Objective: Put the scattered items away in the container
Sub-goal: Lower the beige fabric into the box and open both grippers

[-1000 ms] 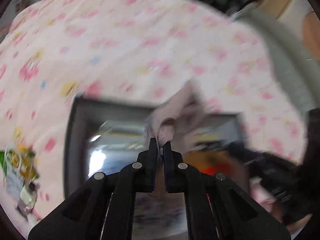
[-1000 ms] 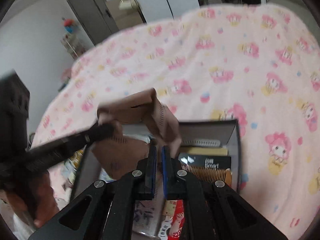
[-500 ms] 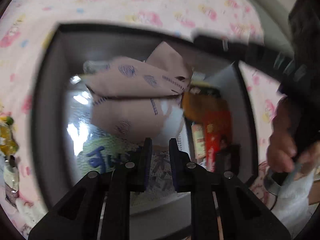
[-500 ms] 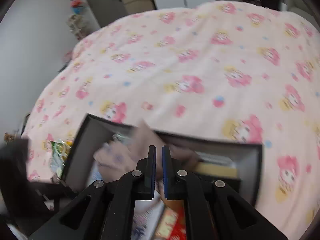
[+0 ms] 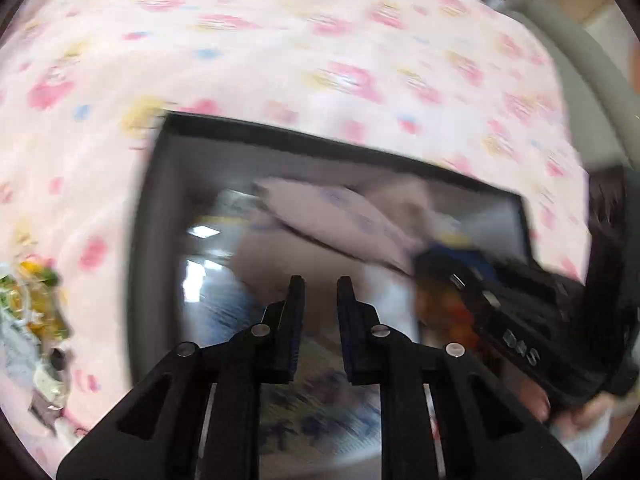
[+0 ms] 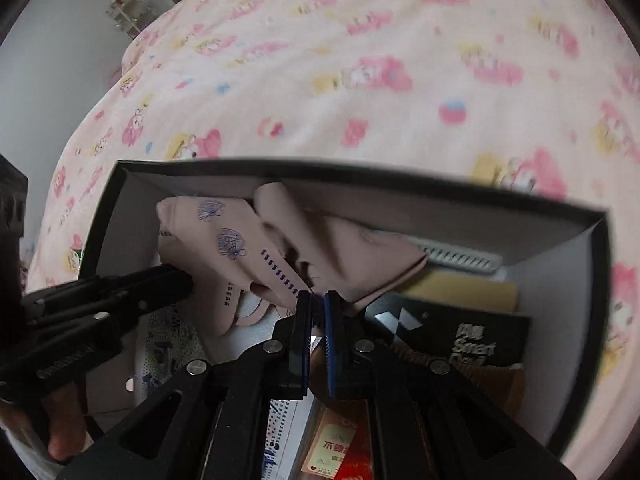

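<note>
A black box (image 6: pixel 360 166) with grey inner walls lies on the pink cartoon-print blanket (image 6: pixel 400 40). Inside it rests a pink cloth (image 6: pixel 224 236) printed with blue shells. My right gripper (image 6: pixel 316 300) is shut on its lower edge, and the cloth spreads away from the tips. My left gripper (image 5: pixel 318 284) hovers over the box (image 5: pixel 320 144) with a gap between its fingers and nothing in it. The pink cloth (image 5: pixel 328 216) lies just beyond its tips. In the right wrist view the left gripper (image 6: pixel 186 280) reaches in from the left, against the cloth's side.
The box also holds a black carton marked Smart (image 6: pixel 472 340), a white comb (image 6: pixel 460 258), a tan card (image 6: pixel 460 290), a red packet (image 6: pixel 352 452) and a printed bag (image 6: pixel 168 352). A yellow-green snack packet (image 5: pixel 36 304) lies on the blanket left of the box. A hand (image 6: pixel 60 432) grips the left tool.
The left gripper has let go of the pink cloth and opened. The cloth, earlier stretched between both grippers above the box, now lies inside it. The right gripper has come down with it.
</note>
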The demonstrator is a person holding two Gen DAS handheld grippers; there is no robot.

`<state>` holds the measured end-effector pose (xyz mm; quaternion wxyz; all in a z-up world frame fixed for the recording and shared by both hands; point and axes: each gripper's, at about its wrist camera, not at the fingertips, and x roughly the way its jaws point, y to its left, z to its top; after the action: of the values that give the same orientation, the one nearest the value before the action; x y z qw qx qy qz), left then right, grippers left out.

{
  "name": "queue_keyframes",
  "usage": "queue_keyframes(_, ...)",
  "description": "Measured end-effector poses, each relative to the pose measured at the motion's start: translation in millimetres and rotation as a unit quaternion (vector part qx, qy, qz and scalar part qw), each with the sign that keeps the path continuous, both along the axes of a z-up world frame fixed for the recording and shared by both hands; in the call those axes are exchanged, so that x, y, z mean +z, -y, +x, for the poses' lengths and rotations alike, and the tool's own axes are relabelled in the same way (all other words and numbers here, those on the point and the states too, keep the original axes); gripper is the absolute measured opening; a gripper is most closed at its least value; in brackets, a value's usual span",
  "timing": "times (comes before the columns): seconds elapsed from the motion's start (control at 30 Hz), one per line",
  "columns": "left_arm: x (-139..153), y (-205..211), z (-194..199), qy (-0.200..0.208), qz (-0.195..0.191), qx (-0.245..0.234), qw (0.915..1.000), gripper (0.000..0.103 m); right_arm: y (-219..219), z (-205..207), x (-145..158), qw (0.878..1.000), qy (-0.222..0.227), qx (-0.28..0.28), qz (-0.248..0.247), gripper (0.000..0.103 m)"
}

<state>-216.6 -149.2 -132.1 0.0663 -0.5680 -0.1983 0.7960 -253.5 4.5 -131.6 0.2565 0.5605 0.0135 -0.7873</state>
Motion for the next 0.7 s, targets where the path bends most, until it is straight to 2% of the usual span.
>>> queue_keyframes(0.07, -8.2, -16.2, -0.2, 0.017, 0.038, -0.040, 0.9983, 0.015, 0.2, 3.0, 7.6, 1.000, -0.006, 0.007, -0.025, 0.005)
queue_keyframes(0.13, -18.3, -30.1, -3.9, 0.034, 0.025, -0.061, 0.9973, 0.015, -1.3, 1.0, 4.5, 0.999, 0.004, 0.005, -0.035, 0.005)
queue_keyframes(0.2, -28.0, -36.7, -8.9, 0.045, 0.005, -0.064, 0.9969, 0.015, -2.4, -1.5, -6.3, 1.000, 0.016, -0.005, -0.017, 0.005)
queue_keyframes(0.3, -25.2, -25.9, -15.9, 0.041, 0.003, -0.048, 0.9980, 0.015, -7.4, -0.4, -18.0, 0.999, 0.032, -0.018, -0.004, 0.005)
queue_keyframes(0.37, -22.4, -12.4, -18.8, 0.034, -0.030, -0.021, 0.9987, 0.015, -11.7, -1.8, -20.4, 0.999, 0.034, -0.028, 0.005, 0.005)
queue_keyframes(0.43, -18.6, 0.1, -19.9, 0.030, -0.043, 0.000, 0.9986, 0.015, -13.3, -2.2, -19.1, 0.999, 0.032, -0.032, 0.003, 0.005)
queue_keyframes(0.5, -13.7, 10.8, -17.9, 0.024, -0.028, 0.016, 0.9992, 0.015, -13.3, 0.4, -15.8, 0.999, 0.029, -0.031, -0.003, 0.005)
queue_keyframes(0.6, 0.6, 12.2, -12.5, -0.001, -0.022, 0.012, 0.9997, 0.015, -12.0, 3.6, -10.5, 1.000, 0.012, -0.021, -0.018, 0.006)
queue_keyframes(0.7, 5.8, 11.9, -13.2, -0.014, 0.024, -0.006, 0.9996, 0.015, -7.6, 3.1, -3.0, 0.999, -0.023, -0.019, -0.029, 0.006)
